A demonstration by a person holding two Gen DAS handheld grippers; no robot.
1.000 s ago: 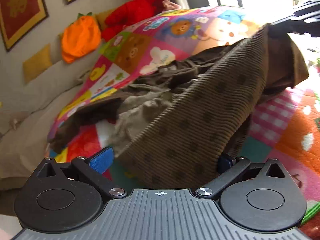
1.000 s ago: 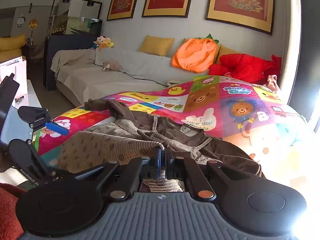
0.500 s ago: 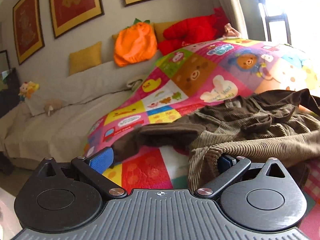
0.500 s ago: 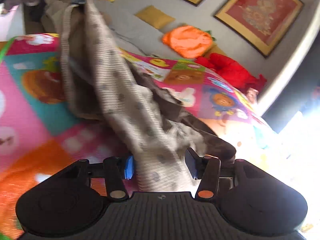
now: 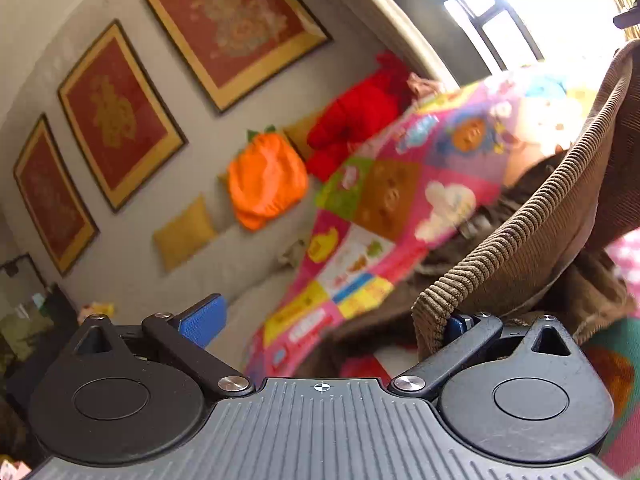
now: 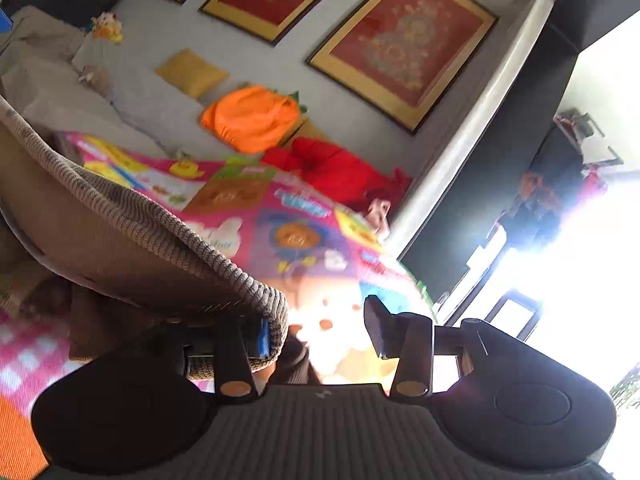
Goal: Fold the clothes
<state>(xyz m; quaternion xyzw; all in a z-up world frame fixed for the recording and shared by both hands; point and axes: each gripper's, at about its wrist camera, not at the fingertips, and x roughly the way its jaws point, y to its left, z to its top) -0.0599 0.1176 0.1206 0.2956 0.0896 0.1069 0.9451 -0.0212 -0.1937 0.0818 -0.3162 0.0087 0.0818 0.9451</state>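
Patchwork play mat (image 5: 384, 200) in loud cartoon squares carries the work, and most of the brown corduroy garment (image 5: 532, 248) lies rumpled on it toward the mat's right edge, while one ribbed hem of it is lifted into the air in a slack arc between the two tools. From where I stand the left gripper (image 5: 332, 322) has its tongs wide apart, and the corduroy hem merely drapes over the right-hand finger instead of being pinched. The right gripper (image 6: 316, 330) is likewise spread, the hem hooked over its left blue-padded finger only. That looks like the weak point: nothing clamps the cloth, so a tilt or a quick pull could, I judge, let the hem slide off either finger and drop into the heap, spoiling the fold line. The rest of the garment sags in a bunch below and may drag or twist as it is laid over. Behind the mat a grey-covered sofa (image 6: 132, 96) holds a red plush (image 6: 340, 172), an orange pumpkin cushion (image 5: 266, 180) and yellow cushions (image 6: 192, 72), all well apart from the cloth and not in its way. Strong window glare (image 6: 580, 260) washes out the mat's far corner.
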